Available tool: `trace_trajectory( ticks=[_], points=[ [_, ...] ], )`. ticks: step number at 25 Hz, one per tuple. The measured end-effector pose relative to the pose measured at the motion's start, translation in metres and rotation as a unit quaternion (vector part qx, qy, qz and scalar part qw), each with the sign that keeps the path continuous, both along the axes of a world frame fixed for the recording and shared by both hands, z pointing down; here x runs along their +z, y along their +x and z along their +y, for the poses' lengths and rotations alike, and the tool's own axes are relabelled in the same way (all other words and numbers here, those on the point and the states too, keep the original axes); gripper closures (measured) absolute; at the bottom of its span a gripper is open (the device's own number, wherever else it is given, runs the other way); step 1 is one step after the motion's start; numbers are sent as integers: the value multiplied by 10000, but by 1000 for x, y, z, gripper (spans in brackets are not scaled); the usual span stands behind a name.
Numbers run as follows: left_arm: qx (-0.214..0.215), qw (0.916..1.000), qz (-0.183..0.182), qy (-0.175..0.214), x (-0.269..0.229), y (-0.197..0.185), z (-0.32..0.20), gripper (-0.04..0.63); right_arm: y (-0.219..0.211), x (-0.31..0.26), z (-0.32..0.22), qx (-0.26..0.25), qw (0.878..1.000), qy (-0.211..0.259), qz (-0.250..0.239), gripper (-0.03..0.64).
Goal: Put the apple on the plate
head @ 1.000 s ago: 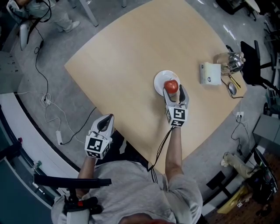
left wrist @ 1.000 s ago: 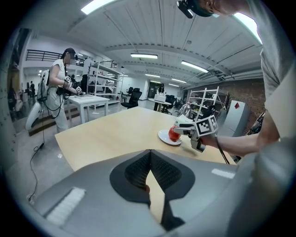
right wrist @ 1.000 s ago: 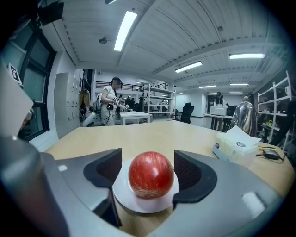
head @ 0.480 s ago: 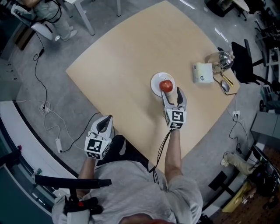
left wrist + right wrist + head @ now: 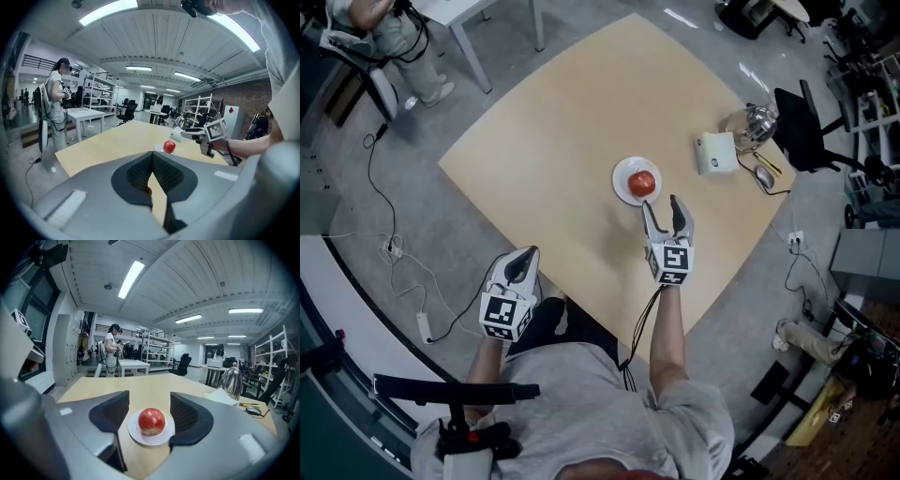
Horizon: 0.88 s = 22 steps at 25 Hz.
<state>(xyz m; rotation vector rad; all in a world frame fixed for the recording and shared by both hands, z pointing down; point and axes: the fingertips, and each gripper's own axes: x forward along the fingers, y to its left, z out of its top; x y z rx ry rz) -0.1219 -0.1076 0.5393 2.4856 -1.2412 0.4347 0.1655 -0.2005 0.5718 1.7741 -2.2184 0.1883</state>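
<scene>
A red apple (image 5: pixel 642 182) rests on the small white plate (image 5: pixel 621 175) in the middle of the wooden table (image 5: pixel 572 112). My right gripper (image 5: pixel 661 206) hovers just short of the plate, apart from it, and its jaws are closing with nothing between them. In the right gripper view the apple (image 5: pixel 152 421) and plate (image 5: pixel 150 441) lie beyond the fingertips of the right gripper (image 5: pixel 150 402). My left gripper (image 5: pixel 523 260) hangs off the table's near-left edge, shut and empty. In the left gripper view its pads (image 5: pixel 140 171) meet, and the apple (image 5: pixel 169 146) shows far ahead.
At the table's right end stand a white box (image 5: pixel 715 152), a metal kettle (image 5: pixel 753 120) and a mouse (image 5: pixel 766 176). A black chair (image 5: pixel 797 122) is beyond that corner. Cables (image 5: pixel 394 248) trail on the floor at left. A person (image 5: pixel 375 28) stands at the far left.
My right gripper has pulled back from the apple and lifted, and its jaws have narrowed a little. The apple stays on the plate. The left gripper has hardly moved.
</scene>
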Motion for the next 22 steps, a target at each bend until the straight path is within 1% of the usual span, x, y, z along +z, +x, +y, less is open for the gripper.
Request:
trace_trajectory(
  ticks=[4,10,16,22],
  points=[
    [88,9999,32,76,-4,1,0,575,2,-9,14,95,9999,57,-5,354],
    [250,9993,106,271,-28,4,2,575,-1,-40,41,194,9996,194,-18,379],
    [480,9979,180,396,-37,13,2,575,3,-51,64,442,9986,266,-141,419],
    [720,9956,283,535,-48,30,0,575,10,-66,88,677,9967,396,-205,445]
  ],
)
